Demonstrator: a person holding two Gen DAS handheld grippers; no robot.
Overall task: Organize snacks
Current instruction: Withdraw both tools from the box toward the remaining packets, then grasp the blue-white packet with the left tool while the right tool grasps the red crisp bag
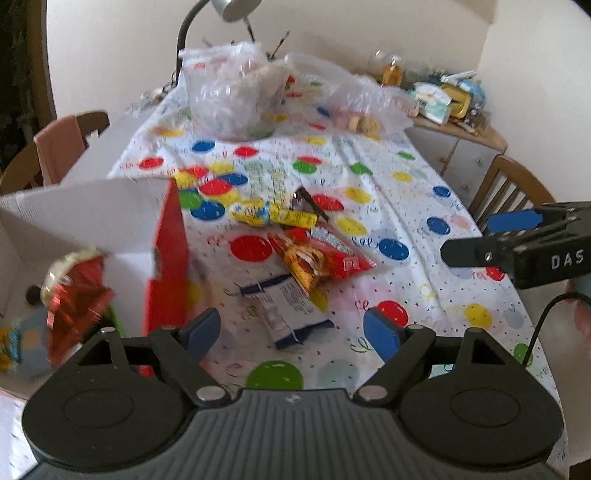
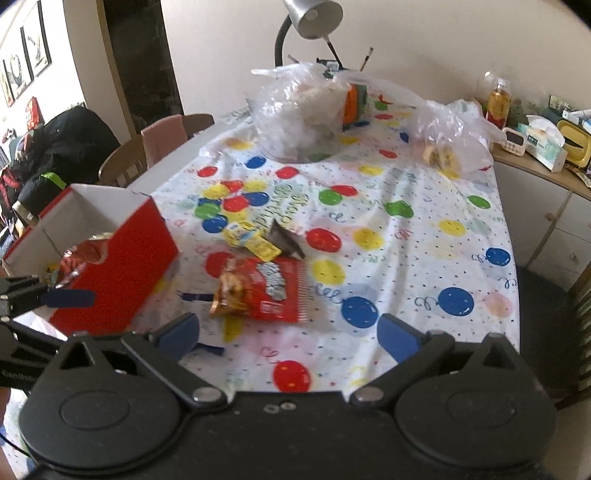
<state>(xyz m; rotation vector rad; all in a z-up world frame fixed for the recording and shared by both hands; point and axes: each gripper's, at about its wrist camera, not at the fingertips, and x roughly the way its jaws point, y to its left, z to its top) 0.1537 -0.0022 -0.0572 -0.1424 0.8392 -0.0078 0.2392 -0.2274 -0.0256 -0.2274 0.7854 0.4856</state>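
A red box [image 1: 168, 266] [image 2: 118, 266] with a white inside stands at the table's left and holds a shiny red snack bag [image 1: 75, 291] [image 2: 83, 260]. On the balloon tablecloth lie a red snack bag [image 1: 321, 254] [image 2: 266, 290], a yellow packet [image 1: 273, 214] [image 2: 251, 242], a dark wrapper [image 1: 308, 201] [image 2: 286, 238] and a white and blue packet [image 1: 286, 306] [image 2: 195, 306]. My left gripper [image 1: 291, 332] is open and empty, near the box's corner. My right gripper [image 2: 290, 334] is open and empty, just before the red bag.
Two clear plastic bags [image 2: 303, 110] [image 2: 448, 129] with food sit at the table's far end under a desk lamp [image 2: 314, 18]. Wooden chairs [image 2: 125, 162] stand at the left, another [image 1: 509, 188] at the right. A cluttered sideboard [image 2: 546, 162] stands at the far right.
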